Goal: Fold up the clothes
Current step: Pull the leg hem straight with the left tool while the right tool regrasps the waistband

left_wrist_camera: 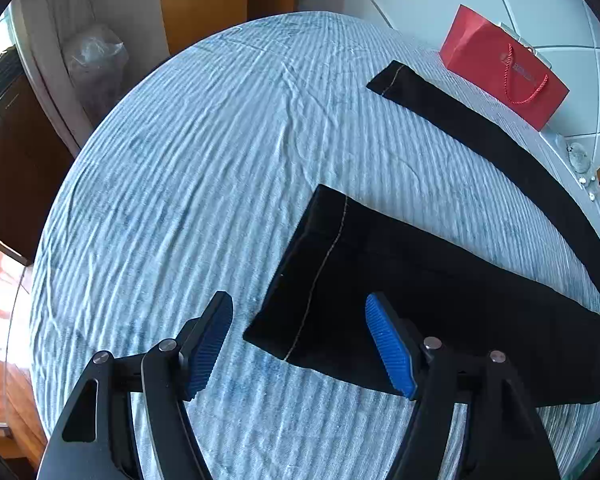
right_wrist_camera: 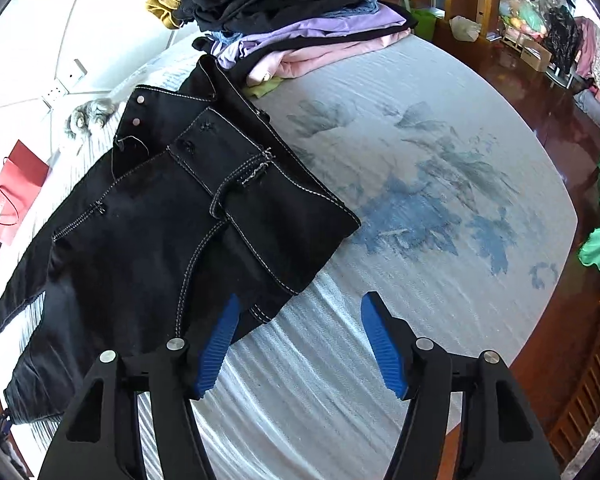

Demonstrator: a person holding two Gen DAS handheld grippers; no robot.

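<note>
- Both views are bright with daylight and sharp at the centre
- Strong fisheye bending curves the bedsheet (left_wrist_camera: 204,168) into a dome; black vignette fills the corners
- In the left wrist view, glare burns out the edge at 9 o'clock
- In the right wrist view, the white wall (right_wrist_camera: 60,20) at 11 o'clock is overexposed
- The black jeans (right_wrist_camera: 148,216) lose detail in dark areas, stitching stays crisp
- Shadows are soft and faint

Both wrist views low over jeans (left_wrist_camera: 420,280)
</note>
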